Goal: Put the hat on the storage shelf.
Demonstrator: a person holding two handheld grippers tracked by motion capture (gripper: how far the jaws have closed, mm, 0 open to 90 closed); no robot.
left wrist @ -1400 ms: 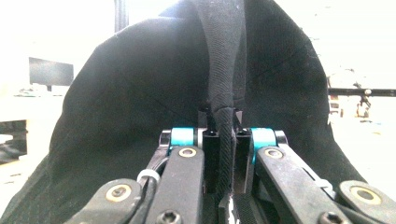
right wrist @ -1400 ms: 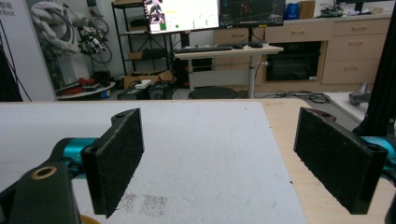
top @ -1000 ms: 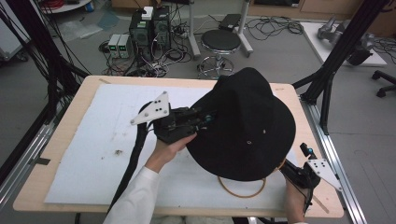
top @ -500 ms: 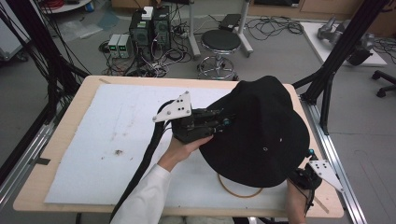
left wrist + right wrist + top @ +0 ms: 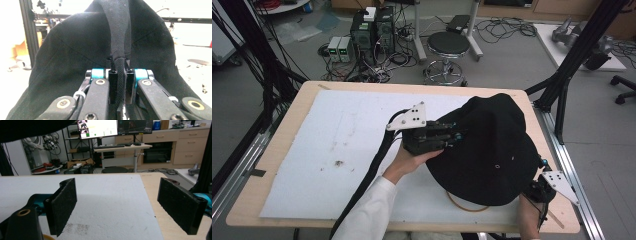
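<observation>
The right gripper (image 5: pixel 539 186) rests at the table's (image 5: pixel 282 145) near right corner, jaws wide apart and empty. Beside it the black hat (image 5: pixel 492 145) sits over the white sheet (image 5: pixel 337 150) and a tan ring (image 5: pixel 467 207). Farther in, the left gripper (image 5: pixel 457 136) pinches the hat's band (image 5: pixel 120 75).

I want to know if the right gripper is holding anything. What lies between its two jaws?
Nothing is held. In the right gripper view the right gripper stands wide open, with bare white foam sheet between its pads; the black hat hangs above.
</observation>
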